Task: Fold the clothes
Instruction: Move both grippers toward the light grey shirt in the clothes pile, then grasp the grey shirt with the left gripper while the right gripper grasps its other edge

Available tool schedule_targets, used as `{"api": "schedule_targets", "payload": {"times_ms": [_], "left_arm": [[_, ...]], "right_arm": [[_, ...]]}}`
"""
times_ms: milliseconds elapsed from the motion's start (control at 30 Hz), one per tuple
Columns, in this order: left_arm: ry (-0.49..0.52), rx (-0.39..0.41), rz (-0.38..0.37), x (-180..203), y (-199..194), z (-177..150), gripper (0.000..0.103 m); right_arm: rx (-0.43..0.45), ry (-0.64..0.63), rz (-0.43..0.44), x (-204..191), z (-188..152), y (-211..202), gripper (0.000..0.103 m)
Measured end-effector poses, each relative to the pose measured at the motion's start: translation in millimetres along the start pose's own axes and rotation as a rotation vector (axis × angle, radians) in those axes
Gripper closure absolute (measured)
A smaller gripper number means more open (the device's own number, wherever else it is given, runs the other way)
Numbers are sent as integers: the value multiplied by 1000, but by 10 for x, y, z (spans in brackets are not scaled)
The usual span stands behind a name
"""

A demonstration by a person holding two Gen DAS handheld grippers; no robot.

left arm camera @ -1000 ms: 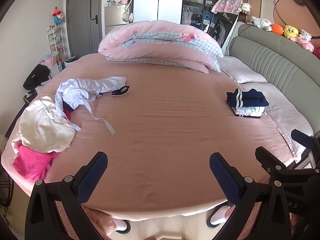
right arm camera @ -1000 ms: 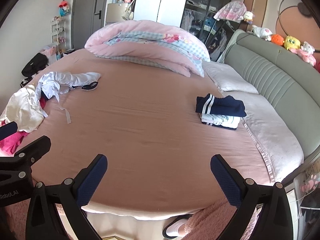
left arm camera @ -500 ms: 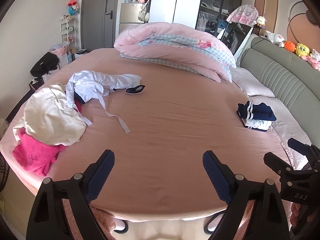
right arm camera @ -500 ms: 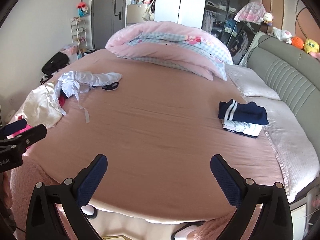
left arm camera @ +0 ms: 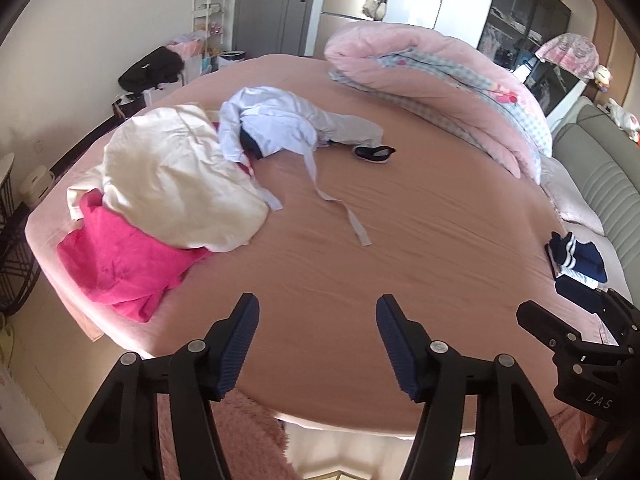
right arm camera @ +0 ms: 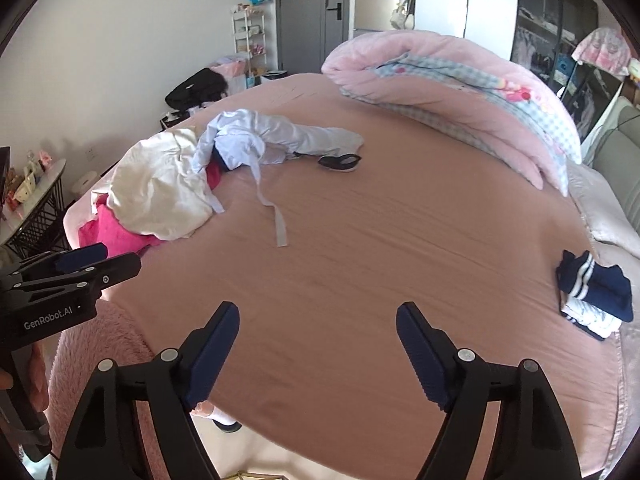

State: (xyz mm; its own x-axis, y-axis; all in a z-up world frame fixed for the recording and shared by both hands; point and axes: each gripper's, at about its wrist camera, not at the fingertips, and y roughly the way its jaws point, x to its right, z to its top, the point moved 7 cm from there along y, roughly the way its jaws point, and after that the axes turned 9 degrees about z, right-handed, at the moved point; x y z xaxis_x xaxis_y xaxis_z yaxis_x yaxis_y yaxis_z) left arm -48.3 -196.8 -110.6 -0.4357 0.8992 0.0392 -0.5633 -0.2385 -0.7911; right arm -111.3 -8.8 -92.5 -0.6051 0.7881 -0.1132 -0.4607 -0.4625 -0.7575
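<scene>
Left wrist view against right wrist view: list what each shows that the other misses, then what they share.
Only the left wrist view shows the right gripper from outside, at the lower right edge. Only the right wrist view shows the side table with trinkets by the wall, and the left gripper from outside. Both show the pink bed, the cream garment over the magenta one, the pale blue garment, the folded navy stack and the rolled duvet.

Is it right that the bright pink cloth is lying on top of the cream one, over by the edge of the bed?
Not quite. The bright pink cloth lies underneath the cream one, not on top. The rest is right: both sit by the edge of the bed. The left wrist view shows it best.
</scene>
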Motion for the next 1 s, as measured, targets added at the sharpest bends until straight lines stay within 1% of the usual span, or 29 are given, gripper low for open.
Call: {"api": "schedule_targets", "payload": {"times_ms": [33,67,100,167,267,467,600,667,800,867,967,1000], "left_arm": [[-13,-6,11,-93,46,27,44],[-27,-12,23,-185,91,54,44],[-37,-15,31,-266,133,84,44],[-56,-18,36,-387,218,171,44],[-63,-23,42,-486,387,335,44],[-85,-61,25,-501,938,637,44],[-90,-91,19,-433,1406,827,44],[-92,-91,17,-411,1632,930,44],[-108,-122,16,-385,2118,1069,44],[-132,-138,34,-425,2339,1106,44],[-161,-139,55,-492,2577,1157,44],[-172,-135,60,-511,2638,1169,44]], "right_arm": [[-10,-5,11,-78,38,109,26],[-23,-8,29,-161,78,219,33],[-35,-10,45,-237,114,320,36],[-52,-13,71,-371,190,502,37],[-50,-11,77,-486,364,714,37],[-51,26,23,-354,725,1239,37],[-65,43,-8,-199,837,1624,37],[-84,50,-11,-151,853,1830,37],[-123,46,-27,-104,863,2281,37],[-148,61,-34,-88,843,2517,37],[-196,82,-37,-23,798,2845,38],[-212,88,-38,0,783,2953,41]]}}
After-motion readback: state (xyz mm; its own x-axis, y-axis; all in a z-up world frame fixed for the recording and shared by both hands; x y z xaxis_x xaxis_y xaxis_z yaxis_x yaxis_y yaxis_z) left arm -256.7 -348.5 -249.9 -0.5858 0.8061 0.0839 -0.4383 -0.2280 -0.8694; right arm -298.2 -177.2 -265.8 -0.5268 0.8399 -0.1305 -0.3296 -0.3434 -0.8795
